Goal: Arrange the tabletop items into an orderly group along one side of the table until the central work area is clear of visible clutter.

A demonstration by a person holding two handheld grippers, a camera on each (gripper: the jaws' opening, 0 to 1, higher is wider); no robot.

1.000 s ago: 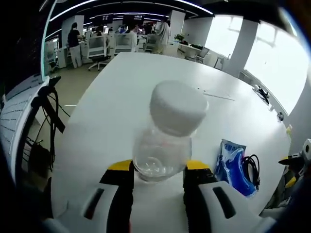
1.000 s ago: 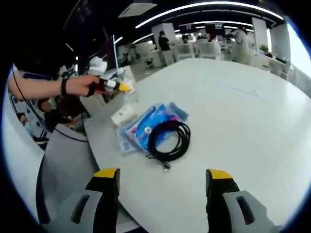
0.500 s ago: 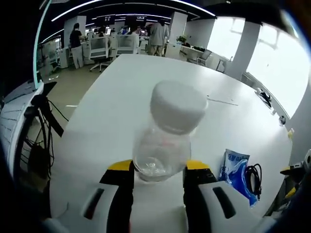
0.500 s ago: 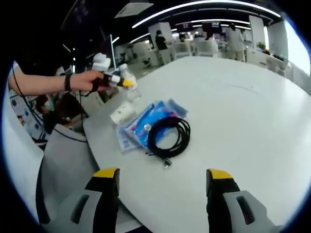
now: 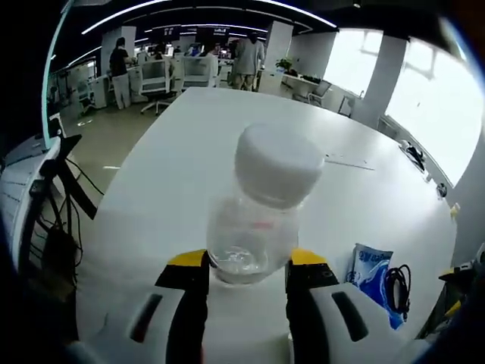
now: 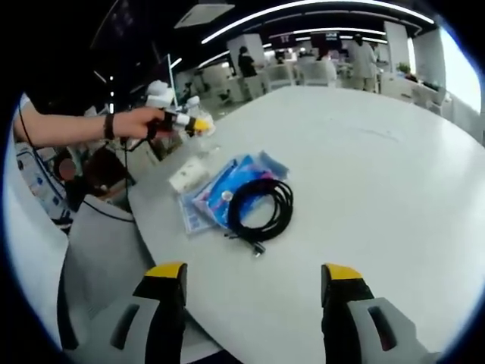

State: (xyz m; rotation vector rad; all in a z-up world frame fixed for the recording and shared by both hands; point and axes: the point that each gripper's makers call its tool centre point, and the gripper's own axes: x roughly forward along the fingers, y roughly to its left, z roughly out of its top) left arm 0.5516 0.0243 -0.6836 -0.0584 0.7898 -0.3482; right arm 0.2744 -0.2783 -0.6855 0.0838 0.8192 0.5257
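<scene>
Judging by its clear, thin-looking wall and apparently empty inside, the bottle (image 5: 261, 220) should be light, a little slick and liable to flex, so the low hold near its base looks sound, though a grip nearer the middle would resist tipping better. It sits in the centre of the left gripper view: a stubby transparent plastic bottle with a broad white screw cap tilted toward the upper right of the frame. The left gripper (image 5: 246, 265) has its yellow-tipped jaws closed against the bottle's lower sides, holding it above the white table (image 5: 189, 136). In the right gripper view the same hand (image 6: 136, 121) and gripper appear at upper left, carrying the bottle near the table's edge. The right gripper (image 6: 250, 282) stands wide open with nothing between its jaws, at the bottom of its view. Left of centre in that view lie a blue packet (image 6: 220, 189), a coiled black cable (image 6: 261, 208) resting partly on it, and a small white box (image 6: 189, 177) just beside the packet's upper left. The cable will be floppy and is best pinched across several loops; the packet looks soft and flat.
</scene>
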